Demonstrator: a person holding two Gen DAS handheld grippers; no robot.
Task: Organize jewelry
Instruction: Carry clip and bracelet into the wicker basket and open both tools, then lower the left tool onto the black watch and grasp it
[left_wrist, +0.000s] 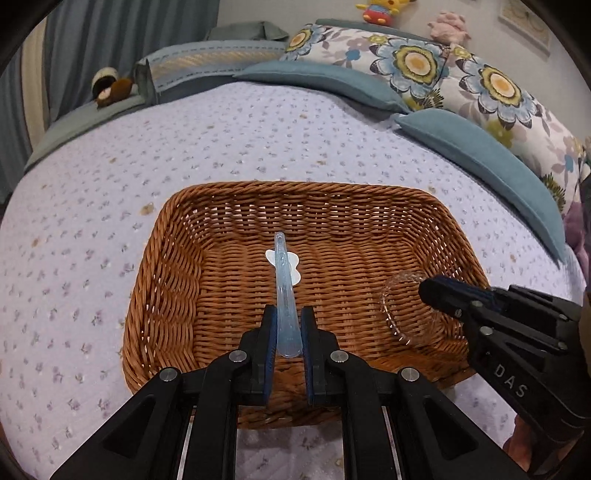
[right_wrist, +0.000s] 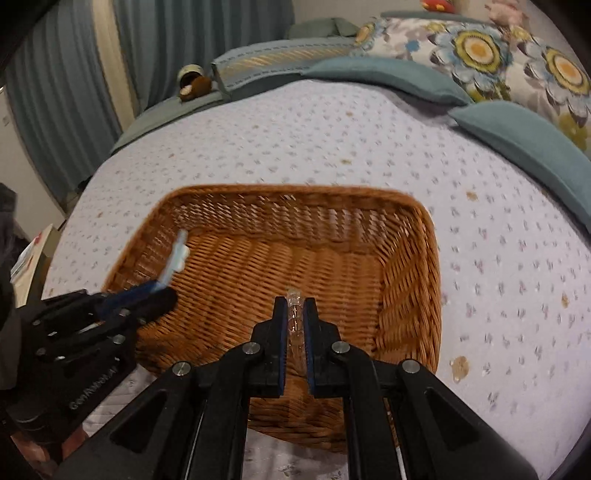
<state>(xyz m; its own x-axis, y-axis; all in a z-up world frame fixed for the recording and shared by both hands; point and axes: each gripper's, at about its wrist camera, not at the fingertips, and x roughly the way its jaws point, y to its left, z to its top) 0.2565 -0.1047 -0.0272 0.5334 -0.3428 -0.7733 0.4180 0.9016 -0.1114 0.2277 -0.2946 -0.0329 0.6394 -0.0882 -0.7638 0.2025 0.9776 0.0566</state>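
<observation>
Left claw (left_wrist: 289, 325) tight on blue hair clip (left_wrist: 283, 291), right claw (right_wrist: 295, 314) on seemingly clear bangle (left_wrist: 404, 306), above wicker basket (left_wrist: 184, 280).

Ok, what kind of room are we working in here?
Most likely a bedroom: the wicker basket sits on a bed with a lilac quilted bedspread, floral pillows and teal cushions at its head, and curtains behind.
</observation>
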